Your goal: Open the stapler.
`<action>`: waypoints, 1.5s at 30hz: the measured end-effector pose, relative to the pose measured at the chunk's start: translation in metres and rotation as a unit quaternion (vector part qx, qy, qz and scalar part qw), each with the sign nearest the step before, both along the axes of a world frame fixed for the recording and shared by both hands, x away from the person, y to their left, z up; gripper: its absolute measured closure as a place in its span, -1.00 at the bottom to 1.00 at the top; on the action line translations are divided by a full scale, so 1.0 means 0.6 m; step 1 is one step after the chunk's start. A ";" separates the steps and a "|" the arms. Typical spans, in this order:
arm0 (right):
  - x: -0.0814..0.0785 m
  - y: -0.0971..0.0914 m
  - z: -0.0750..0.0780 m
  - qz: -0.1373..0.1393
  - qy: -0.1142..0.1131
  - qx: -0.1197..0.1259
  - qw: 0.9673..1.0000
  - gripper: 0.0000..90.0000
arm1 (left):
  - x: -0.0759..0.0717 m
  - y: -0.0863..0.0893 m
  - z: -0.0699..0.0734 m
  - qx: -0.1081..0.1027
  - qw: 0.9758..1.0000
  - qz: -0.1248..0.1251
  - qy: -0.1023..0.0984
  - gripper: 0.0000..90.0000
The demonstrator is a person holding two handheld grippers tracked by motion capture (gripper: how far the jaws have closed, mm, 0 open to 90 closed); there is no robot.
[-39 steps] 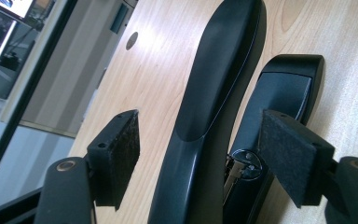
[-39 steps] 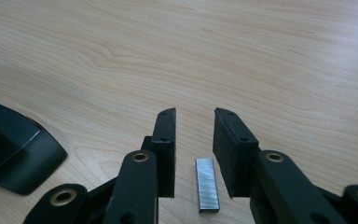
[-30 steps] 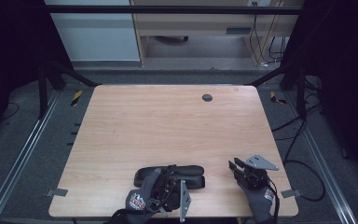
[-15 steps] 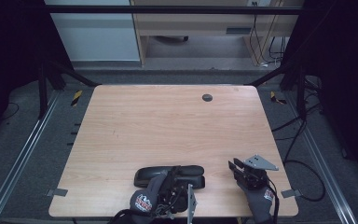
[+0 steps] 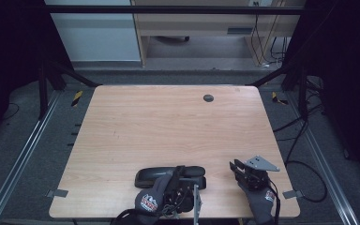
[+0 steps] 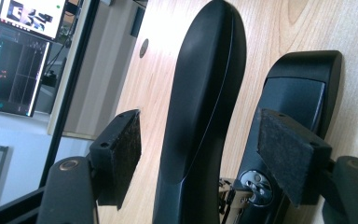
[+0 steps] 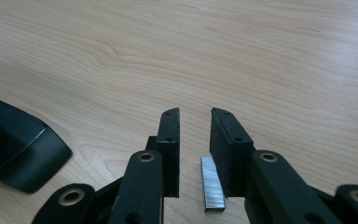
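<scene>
Since the earlier frames the left claw has shifted a little over the black stapler, while the right claw sits where it was and its jaws have just been closing in on a strip of staples. The stapler lies near the front edge of the wooden desk, opened out, its top arm and its base side by side. In the left gripper view the top arm rises between the left claw's two pads, which stand apart from it on either side without pressing, so that claw is open; the base lies just beside, behind the one pad. In the right gripper view the silver staple strip lies flat on the desk between the right claw's jaws, close against one pad, with a gap to the other; whether it is pinched I cannot tell. An end of the stapler shows at that view's left edge, well apart from the strip.
</scene>
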State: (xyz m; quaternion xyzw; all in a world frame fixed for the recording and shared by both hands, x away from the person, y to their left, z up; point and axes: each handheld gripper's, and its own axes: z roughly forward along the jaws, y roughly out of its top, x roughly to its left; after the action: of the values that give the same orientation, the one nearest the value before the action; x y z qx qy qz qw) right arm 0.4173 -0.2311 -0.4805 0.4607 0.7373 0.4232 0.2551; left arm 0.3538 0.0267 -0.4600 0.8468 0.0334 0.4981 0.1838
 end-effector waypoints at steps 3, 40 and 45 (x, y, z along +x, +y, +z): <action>0.000 0.001 0.000 0.000 0.001 0.001 1.000 0.64 | 0.002 -0.004 -0.003 0.001 1.000 -0.002 -0.002 -0.33; -0.010 0.043 -0.010 0.065 0.007 0.025 0.998 1.00 | 0.019 -0.037 -0.027 0.025 0.999 0.004 -0.026 -0.12; -0.012 0.055 -0.015 0.083 0.006 0.030 0.996 1.00 | 0.021 -0.038 -0.027 0.029 0.999 0.004 -0.032 -0.05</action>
State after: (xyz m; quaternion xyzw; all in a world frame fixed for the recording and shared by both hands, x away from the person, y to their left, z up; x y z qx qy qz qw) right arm 0.4102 -0.1981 -0.4896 0.4077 0.7617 0.4618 0.2010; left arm 0.3665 0.0038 -0.4759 0.8354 0.0164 0.5262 0.1578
